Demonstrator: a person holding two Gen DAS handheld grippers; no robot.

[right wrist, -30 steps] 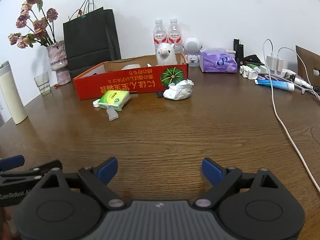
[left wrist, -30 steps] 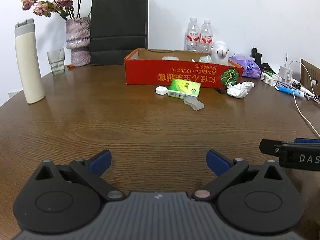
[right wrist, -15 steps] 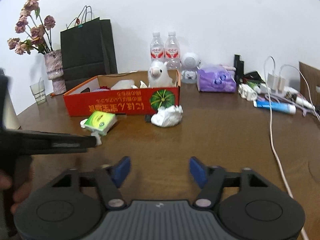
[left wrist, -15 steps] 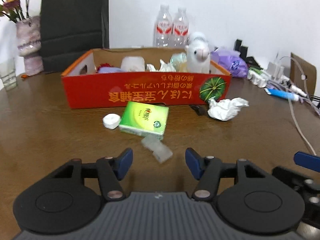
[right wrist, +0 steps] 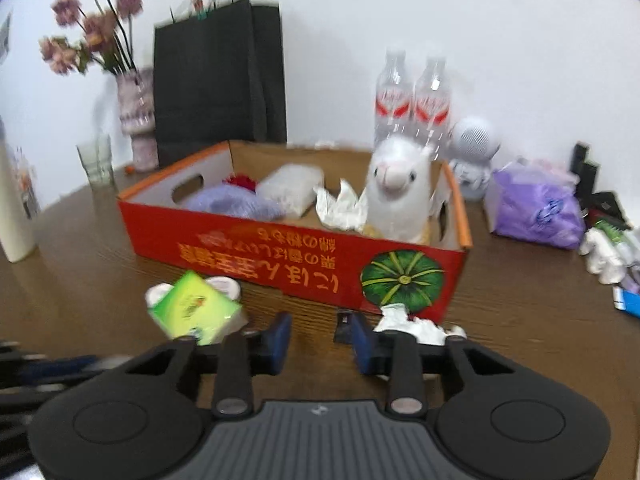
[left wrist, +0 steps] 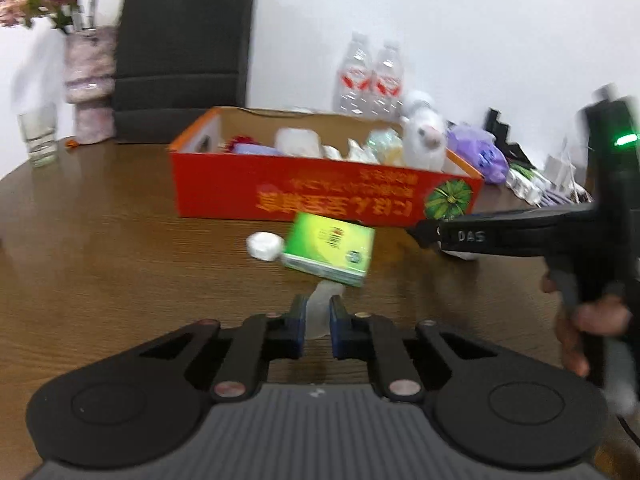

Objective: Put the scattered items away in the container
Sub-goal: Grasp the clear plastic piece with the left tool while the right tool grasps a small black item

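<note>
Red cardboard forms the container, its front wall printed upside down with yellow characters too blurred to read and a green pumpkin. Inside sit a white plush alpaca, a purple bundle and crumpled wrappers. Just before it on the wooden table lie a green tissue pack — barcode visible, lettering illegible — and a small white roll touching it. The left gripper is clenched on a translucent plastic piece, partly hidden between the pads. The right gripper stands released, low over the table; crumpled white paper lies half behind its finger. Its body reads "DAS" in the left view.
</note>
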